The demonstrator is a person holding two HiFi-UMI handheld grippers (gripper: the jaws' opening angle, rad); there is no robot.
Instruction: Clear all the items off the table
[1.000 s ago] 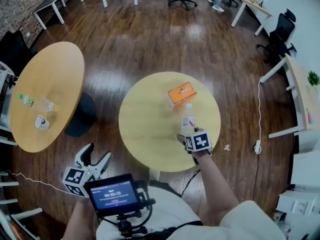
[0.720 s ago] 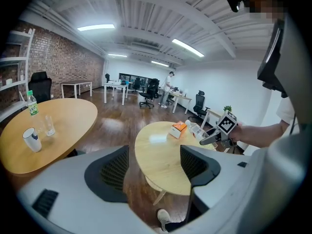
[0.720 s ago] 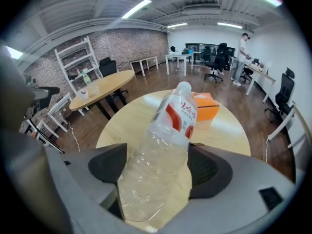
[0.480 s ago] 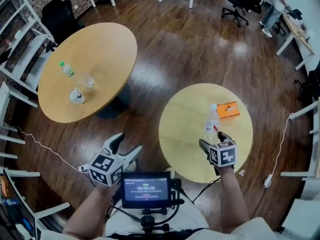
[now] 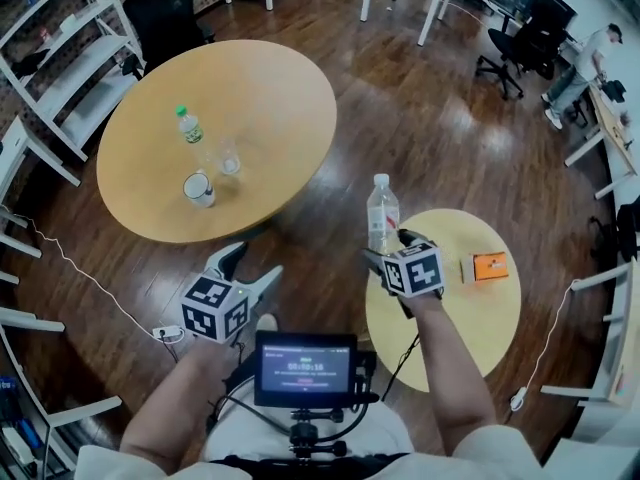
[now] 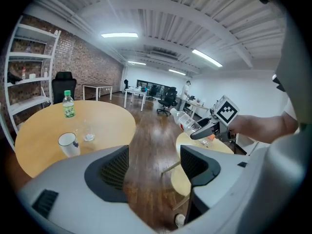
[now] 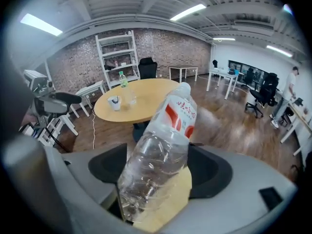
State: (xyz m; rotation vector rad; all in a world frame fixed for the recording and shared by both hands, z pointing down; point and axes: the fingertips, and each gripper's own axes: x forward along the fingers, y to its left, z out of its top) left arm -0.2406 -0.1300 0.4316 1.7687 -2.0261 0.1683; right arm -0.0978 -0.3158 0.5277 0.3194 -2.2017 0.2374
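Large table [image 5: 270,108] far left: small bottle [image 5: 189,128] behind glass [image 5: 229,158], mug [image 5: 199,189] nearest | small table [image 5: 450,333] near right: box [image 5: 490,267] on its right side | water bottle [image 5: 381,213] in right gripper [image 5: 390,247], over small table's left edge

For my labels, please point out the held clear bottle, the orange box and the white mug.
clear bottle [image 5: 382,220]: head view, middle of its body.
orange box [image 5: 490,266]: head view, its top face.
white mug [image 5: 199,189]: head view, its body.

In the head view your right claw [image 5: 391,247] hides the bottom of the bottle [image 5: 382,206], and your forearm [image 5: 447,368] covers part of the small table [image 5: 485,320]. The print on the orange box [image 5: 489,266] is too small to read.
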